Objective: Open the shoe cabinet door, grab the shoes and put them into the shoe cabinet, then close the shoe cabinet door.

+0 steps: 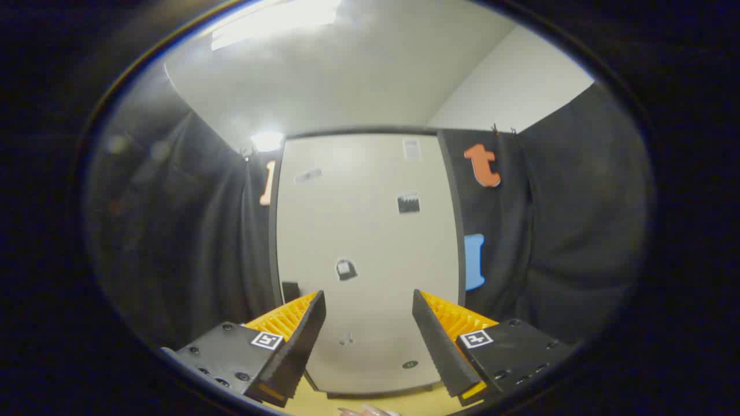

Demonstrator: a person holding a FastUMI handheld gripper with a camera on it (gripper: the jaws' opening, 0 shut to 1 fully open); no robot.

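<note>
Your claw [369, 315] points level at the closed shoe cabinet door [370, 231] just ahead, fingers apart, gripping nothing.

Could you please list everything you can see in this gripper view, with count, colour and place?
tall white flat-fronted shoe cabinet door: one, white, shut, straight ahead beyond the fingers.
small dark stickers: several, dark grey, scattered over the door front.
small dark handle-like block: one, black, at the door's edge just above one finger; too blurred to be sure what it is.
black cloth booth wall: black, on both sides of the cabinet.
pale wooden floor: one strip, yellowish, below the cabinet, between the fingers.
pinkish object: one, at the very bottom; too cut off to identify.
tool: one, fingers apart, empty, pointing at the door.
</note>
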